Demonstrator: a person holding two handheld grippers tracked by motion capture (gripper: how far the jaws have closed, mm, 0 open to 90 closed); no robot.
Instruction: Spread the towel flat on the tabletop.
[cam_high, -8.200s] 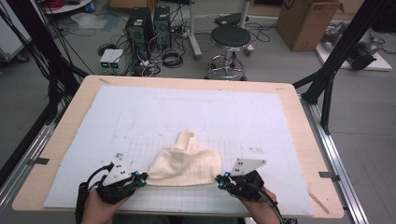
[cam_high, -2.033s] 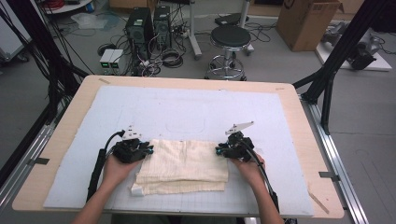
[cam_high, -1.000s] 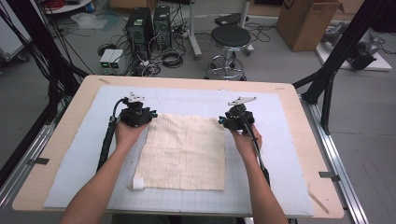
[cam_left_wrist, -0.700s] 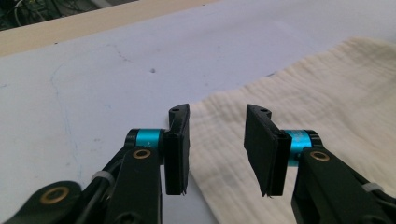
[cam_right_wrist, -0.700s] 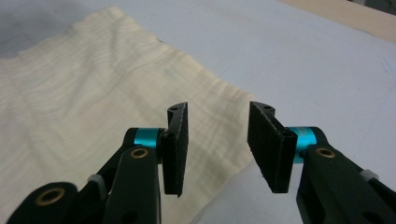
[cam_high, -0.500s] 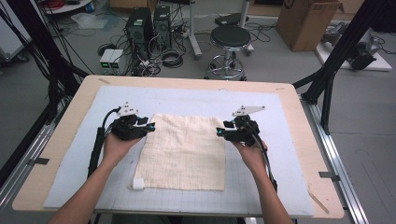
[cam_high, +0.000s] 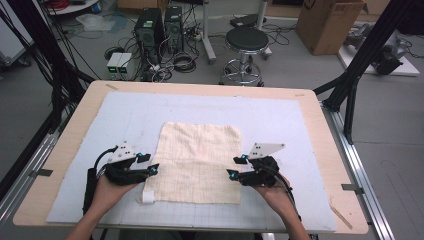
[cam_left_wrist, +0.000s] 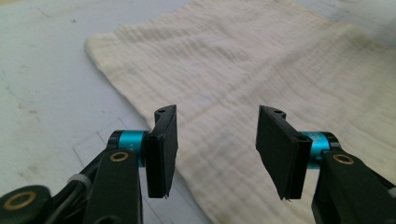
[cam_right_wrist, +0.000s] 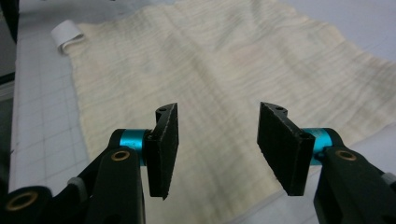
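The left gripper (cam_high: 152, 169) has its two black jaws spread wide with nothing between them; in the left gripper view (cam_left_wrist: 216, 154) they frame the cloth's left edge, pale weave under the right jaw and bare mat under the left. It sits just beside the cloth's left side, near the front, pointing inward to the right. The right gripper (cam_high: 230, 167) mirrors it at the cloth's right edge: jaws equally wide apart, holding nothing, pointing inward to the left. In the right gripper view (cam_right_wrist: 215, 149) its jaws hover over the cloth's near corner area.

The cream cloth (cam_high: 199, 161) lies spread flat in a single layer in the middle of the grey mat (cam_high: 290, 120), between the two grippers. It is close to square, slightly longer from front to back, so its long axis runs away from the person toward the table's far edge. Its sides lie roughly parallel to the mat's grid lines. A small white tag (cam_high: 148, 197) sticks out at its front-left corner, also visible in the right gripper view (cam_right_wrist: 67, 33).

The mat covers a wooden table (cam_high: 65, 150).
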